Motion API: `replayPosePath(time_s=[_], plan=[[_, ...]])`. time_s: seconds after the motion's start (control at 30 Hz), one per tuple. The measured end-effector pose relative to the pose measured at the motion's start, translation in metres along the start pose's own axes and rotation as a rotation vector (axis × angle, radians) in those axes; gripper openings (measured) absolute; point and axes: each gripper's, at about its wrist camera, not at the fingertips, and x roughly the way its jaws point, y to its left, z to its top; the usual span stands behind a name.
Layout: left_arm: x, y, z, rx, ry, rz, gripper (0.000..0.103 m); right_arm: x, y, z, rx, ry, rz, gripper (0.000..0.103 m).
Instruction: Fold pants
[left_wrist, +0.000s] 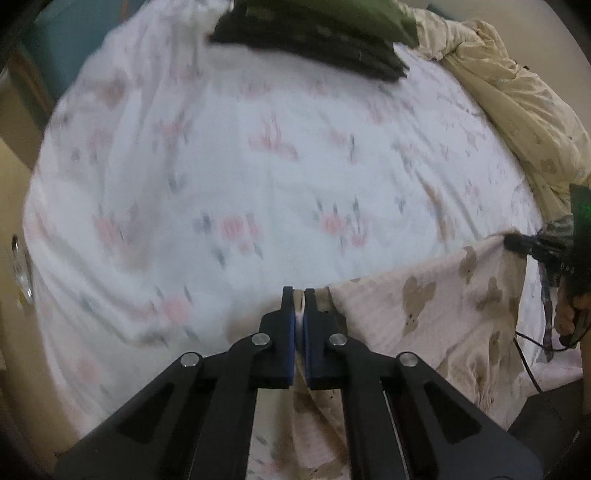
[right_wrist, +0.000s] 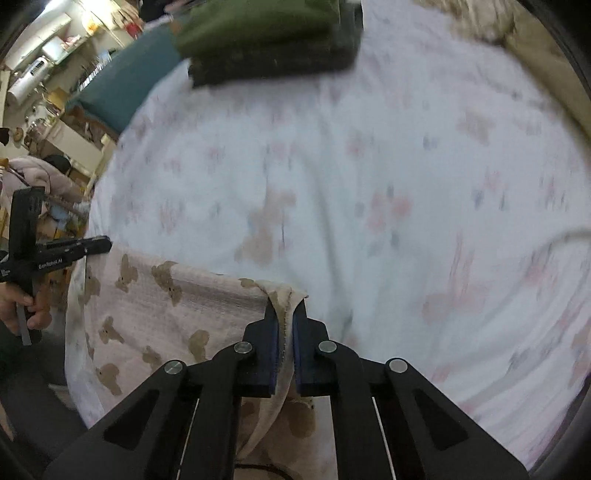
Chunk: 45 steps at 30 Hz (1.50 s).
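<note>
The pants (left_wrist: 436, 306) are pale pink with brown bear prints. They hang stretched between my two grippers over the near edge of the bed. My left gripper (left_wrist: 299, 295) is shut on one top corner of the pants. My right gripper (right_wrist: 286, 310) is shut on the other top corner (right_wrist: 284, 295); the pants (right_wrist: 155, 314) spread to its left. The right gripper also shows at the right edge of the left wrist view (left_wrist: 517, 242). The left gripper shows at the left of the right wrist view (right_wrist: 99, 244).
A white bedsheet (left_wrist: 258, 177) with pink flowers covers the bed. A stack of folded dark and green clothes (left_wrist: 314, 33) lies at the far side, also in the right wrist view (right_wrist: 273, 40). A cream quilt (left_wrist: 517, 110) lies bunched at the right. Room furniture (right_wrist: 55, 110) stands beyond the left edge.
</note>
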Motion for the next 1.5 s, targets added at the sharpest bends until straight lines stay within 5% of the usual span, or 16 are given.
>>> replayPosePath(time_s=[0.13,0.23,0.5,0.67,0.83,0.9,1.0,1.2,1.4,1.43,1.5], plan=[[-0.022,0.006,0.040,0.080,-0.121,0.020,0.002,-0.015,0.004,0.028,-0.014,-0.133,-0.019,0.005],[-0.009,0.009,0.046,0.121,-0.090,0.029,0.002,0.000,0.008,0.033,-0.064,-0.118,-0.068,0.005],[-0.013,0.002,0.033,0.174,-0.085,0.048,0.002,-0.009,-0.009,0.018,-0.053,-0.105,-0.065,0.004],[-0.038,-0.020,0.003,0.315,-0.067,0.017,0.002,-0.041,0.007,-0.007,-0.115,-0.096,-0.060,0.000],[-0.038,-0.038,-0.015,0.396,-0.068,0.121,0.002,-0.048,0.007,-0.028,-0.030,-0.073,-0.086,0.000],[-0.035,-0.030,-0.011,0.341,-0.067,0.129,0.003,-0.045,-0.005,-0.026,0.077,-0.050,-0.056,0.009],[-0.029,-0.018,-0.001,0.267,-0.070,0.112,0.002,-0.039,-0.008,-0.014,0.110,-0.058,-0.046,0.039],[-0.021,-0.013,0.006,0.264,-0.062,0.105,0.002,-0.009,-0.026,0.032,0.185,-0.074,-0.024,0.043],[-0.006,-0.001,0.009,0.234,-0.028,0.110,0.003,0.063,-0.053,0.052,0.244,0.080,0.070,0.044],[-0.003,0.000,0.010,0.232,-0.019,0.112,0.002,0.069,-0.052,0.051,0.237,0.092,0.083,0.041],[0.000,0.003,0.012,0.219,-0.012,0.102,0.002,0.068,-0.047,0.052,0.198,0.060,0.098,0.002]])
